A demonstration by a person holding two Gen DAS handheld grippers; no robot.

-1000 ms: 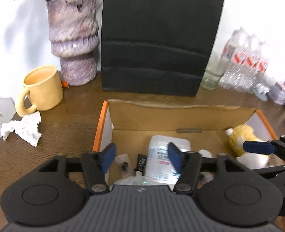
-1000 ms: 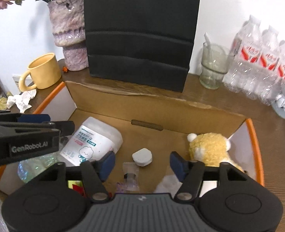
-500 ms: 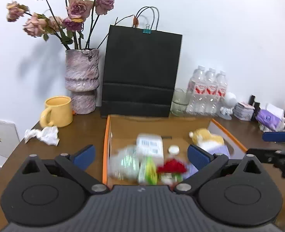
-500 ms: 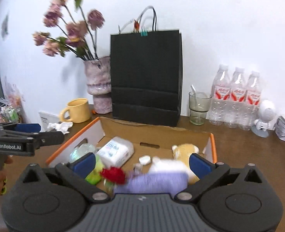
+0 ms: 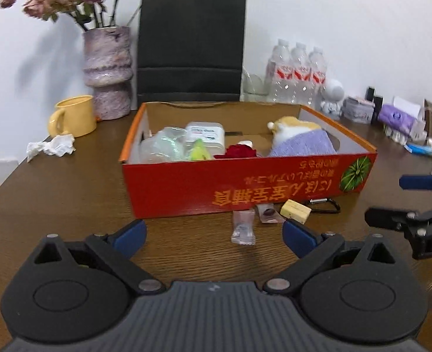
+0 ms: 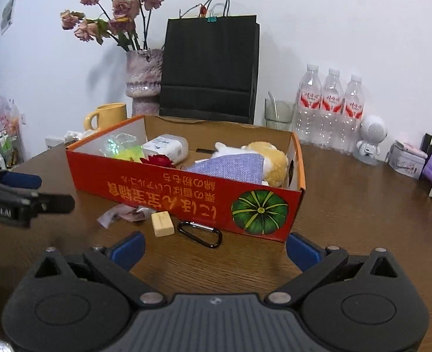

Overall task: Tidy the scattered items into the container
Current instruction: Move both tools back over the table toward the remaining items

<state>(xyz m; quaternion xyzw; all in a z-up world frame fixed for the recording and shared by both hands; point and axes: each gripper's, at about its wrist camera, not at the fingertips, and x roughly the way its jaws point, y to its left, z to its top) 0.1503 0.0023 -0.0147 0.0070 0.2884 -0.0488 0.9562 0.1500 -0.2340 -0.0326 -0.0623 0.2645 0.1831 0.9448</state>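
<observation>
Both of my grippers have pulled back out of the red box (image 5: 245,187), which now sits whole in view mid-surface. Left gripper (image 5: 213,237): fingers spread wide, just starting to narrow, nothing between them. Right gripper (image 6: 214,249): fingers wide, empty. Four small items lie on the surface along the box's near wall: a clear wrapper (image 5: 243,228) and a crumpled wrapper (image 5: 267,213), both light, slippery, best pinched at an edge; a firm pale block (image 6: 162,223), easy across its sides; a hard black carabiner (image 6: 200,233), likely to skate, so I'd grip its straight bar.
</observation>
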